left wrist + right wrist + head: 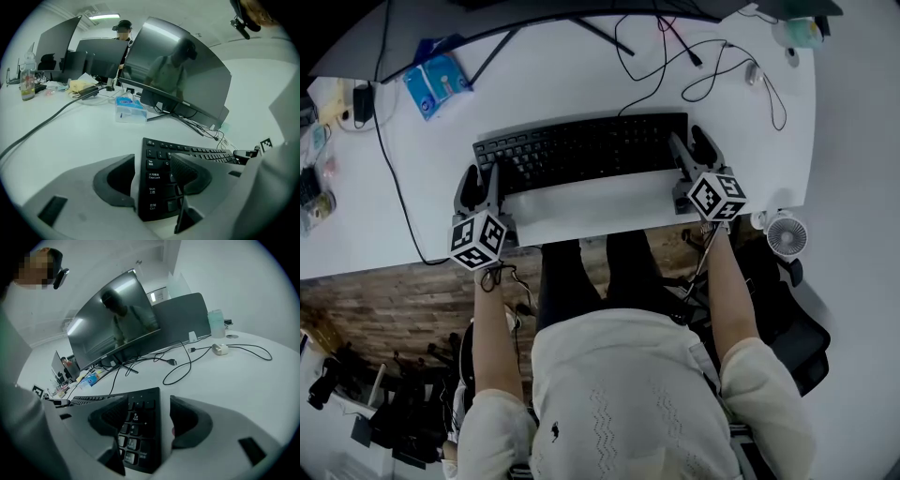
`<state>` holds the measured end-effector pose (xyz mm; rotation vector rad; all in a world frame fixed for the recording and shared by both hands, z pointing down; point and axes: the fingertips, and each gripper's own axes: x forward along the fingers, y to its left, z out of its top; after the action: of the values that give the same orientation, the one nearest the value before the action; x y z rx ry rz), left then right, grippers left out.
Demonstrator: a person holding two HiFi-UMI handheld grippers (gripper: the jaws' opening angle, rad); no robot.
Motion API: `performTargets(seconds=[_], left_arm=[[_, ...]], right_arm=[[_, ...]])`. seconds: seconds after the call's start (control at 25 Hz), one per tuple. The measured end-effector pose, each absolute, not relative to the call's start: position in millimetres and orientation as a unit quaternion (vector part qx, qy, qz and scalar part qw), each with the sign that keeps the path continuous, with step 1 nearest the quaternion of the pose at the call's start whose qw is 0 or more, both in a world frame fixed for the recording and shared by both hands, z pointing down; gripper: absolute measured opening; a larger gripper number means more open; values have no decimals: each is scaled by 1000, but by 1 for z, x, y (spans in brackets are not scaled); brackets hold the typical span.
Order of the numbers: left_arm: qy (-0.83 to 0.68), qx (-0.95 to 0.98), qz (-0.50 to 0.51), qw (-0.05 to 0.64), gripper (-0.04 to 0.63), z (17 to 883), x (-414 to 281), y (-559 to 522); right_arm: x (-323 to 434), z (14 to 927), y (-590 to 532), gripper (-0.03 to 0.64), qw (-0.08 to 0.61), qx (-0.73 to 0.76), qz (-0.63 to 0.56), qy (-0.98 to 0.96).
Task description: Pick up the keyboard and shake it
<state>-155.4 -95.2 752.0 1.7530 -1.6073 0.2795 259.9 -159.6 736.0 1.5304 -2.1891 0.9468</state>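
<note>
The keyboard (581,150) lies flat on the desk (581,75). The left gripper (483,174) straddles its 9 o'clock end and the right gripper (688,141) its 3 o'clock end. Both sets of jaws stand wide, not gripping it.

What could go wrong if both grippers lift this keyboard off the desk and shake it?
1. The left gripper and right gripper each straddle only one short end of the keyboard, jaws open; a shallow grip there might slip during shaking.
2. Loose cables lie on the table just behind it and could snag if one belongs to it.
3. The monitor stands close behind; a wide swing might hit it.
</note>
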Motion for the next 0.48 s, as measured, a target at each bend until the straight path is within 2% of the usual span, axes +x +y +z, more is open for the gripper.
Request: performTargets(seconds=[0.48], left_arm=[[-594, 695, 121, 386, 242, 757, -150, -108]], right_arm=[[255, 748, -167, 278, 194, 505, 357, -761]])
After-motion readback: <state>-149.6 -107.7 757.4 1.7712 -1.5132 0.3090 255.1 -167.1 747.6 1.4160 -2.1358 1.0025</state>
